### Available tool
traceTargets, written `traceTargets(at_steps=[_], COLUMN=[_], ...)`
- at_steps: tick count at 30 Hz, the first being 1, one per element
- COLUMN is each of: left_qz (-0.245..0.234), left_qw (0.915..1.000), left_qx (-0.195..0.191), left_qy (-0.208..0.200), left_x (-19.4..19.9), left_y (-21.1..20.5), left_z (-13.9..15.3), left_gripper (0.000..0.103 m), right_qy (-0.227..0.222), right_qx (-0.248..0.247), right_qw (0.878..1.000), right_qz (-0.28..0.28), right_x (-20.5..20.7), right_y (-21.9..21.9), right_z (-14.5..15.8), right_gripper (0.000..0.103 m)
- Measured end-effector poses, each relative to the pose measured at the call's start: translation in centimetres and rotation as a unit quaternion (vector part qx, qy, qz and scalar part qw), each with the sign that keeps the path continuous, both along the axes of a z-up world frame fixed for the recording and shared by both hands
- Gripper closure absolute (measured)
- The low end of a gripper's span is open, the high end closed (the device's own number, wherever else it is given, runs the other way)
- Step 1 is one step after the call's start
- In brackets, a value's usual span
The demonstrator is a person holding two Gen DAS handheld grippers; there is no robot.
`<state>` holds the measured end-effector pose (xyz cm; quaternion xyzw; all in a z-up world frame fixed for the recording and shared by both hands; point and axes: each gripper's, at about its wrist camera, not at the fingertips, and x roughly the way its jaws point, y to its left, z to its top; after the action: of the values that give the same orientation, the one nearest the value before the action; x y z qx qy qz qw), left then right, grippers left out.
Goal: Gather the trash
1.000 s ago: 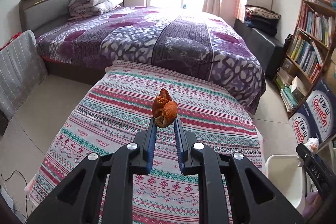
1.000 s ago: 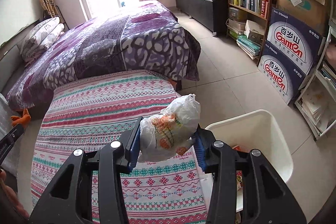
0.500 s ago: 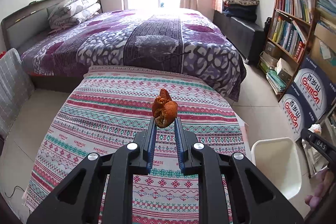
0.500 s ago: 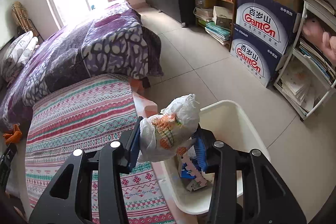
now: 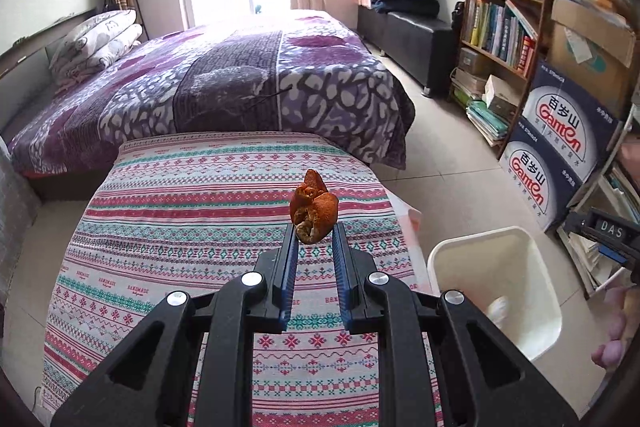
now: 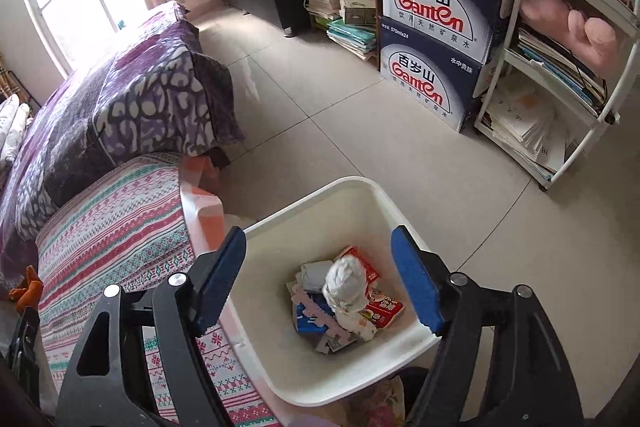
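My left gripper point(image 5: 314, 233) is shut on a dried orange peel point(image 5: 313, 207) and holds it above the striped cloth table point(image 5: 192, 227). The white trash bin point(image 5: 440, 255) stands on the floor to its right. My right gripper point(image 6: 318, 275) is open and empty, directly above the white bin point(image 6: 320, 195). A white plastic bag of trash point(image 6: 346, 285) lies inside the bin on top of wrappers and a red packet point(image 6: 384, 303).
A bed with a purple blanket point(image 5: 240, 79) stands behind the table. Blue Ganten boxes point(image 6: 436, 43) and bookshelves point(image 5: 504, 27) line the right wall, with a white shelf rack point(image 6: 560, 75) beside them. Tiled floor point(image 6: 320, 115) lies between bed and boxes.
My right gripper moved over the bin, opened and let go of the white bag, which now lies in the bin. My left gripper swung right, still holding the peel.
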<state>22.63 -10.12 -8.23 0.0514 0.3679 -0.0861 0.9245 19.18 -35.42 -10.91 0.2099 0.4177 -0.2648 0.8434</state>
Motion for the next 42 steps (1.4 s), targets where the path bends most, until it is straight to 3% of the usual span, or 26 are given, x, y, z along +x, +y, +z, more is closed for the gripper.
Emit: traceTargets(at_steps=[11,19,20,23,25,27,30,37,42], left_qz=[-0.070,-0.141,-0.150,-0.167,-0.170,-0.167,-0.150,-0.074,0.002], left_qw=[0.9974,0.9862,0.9832,0.9741,0.9728,0.9741,0.9781,0.9964,0.9986], left_qx=[0.002,-0.052,-0.064,-0.109,-0.117,-0.116,-0.116,-0.043,-0.009], left_qy=[0.015,0.070,0.081,0.107,0.105,0.100,0.085,-0.003,-0.052], left_x=[-1.7,-2.7,-2.7,-3.0,-3.4,-3.8,-4.6,-7.1,-9.1], left_y=[-6.8,-12.0,-12.5,-13.1,-13.1,-12.7,-11.1,-6.2,-2.1], left_z=[-1.3,-2.6,-2.8,-3.1,-2.9,-2.5,-1.6,0.0,0.8], left_gripper=[0.085,0.085,0.081,0.052,0.045,0.028,0.018,0.008,0.007], right_qy=[-0.008,-0.021,-0.022,-0.031,-0.041,-0.051,-0.066,-0.083,-0.101], right_qx=[-0.004,-0.012,-0.014,-0.024,-0.041,-0.052,-0.064,-0.100,-0.127], right_qw=[0.999,0.995,0.995,0.993,0.990,0.989,0.989,0.989,0.986], right_qz=[-0.050,-0.096,-0.100,-0.113,-0.126,-0.130,-0.112,-0.069,-0.040], right_x=[-3.1,-6.0,-6.3,-7.5,-8.4,-9.0,-9.9,-12.0,-12.4], right_y=[-4.5,-7.7,-7.9,-8.5,-8.6,-8.0,-6.8,-1.7,2.9], right_z=[0.6,1.3,1.4,1.9,2.5,2.8,3.2,3.5,3.8], right_gripper=[0.018,0.016,0.016,0.014,0.012,0.012,0.008,0.007,0.007])
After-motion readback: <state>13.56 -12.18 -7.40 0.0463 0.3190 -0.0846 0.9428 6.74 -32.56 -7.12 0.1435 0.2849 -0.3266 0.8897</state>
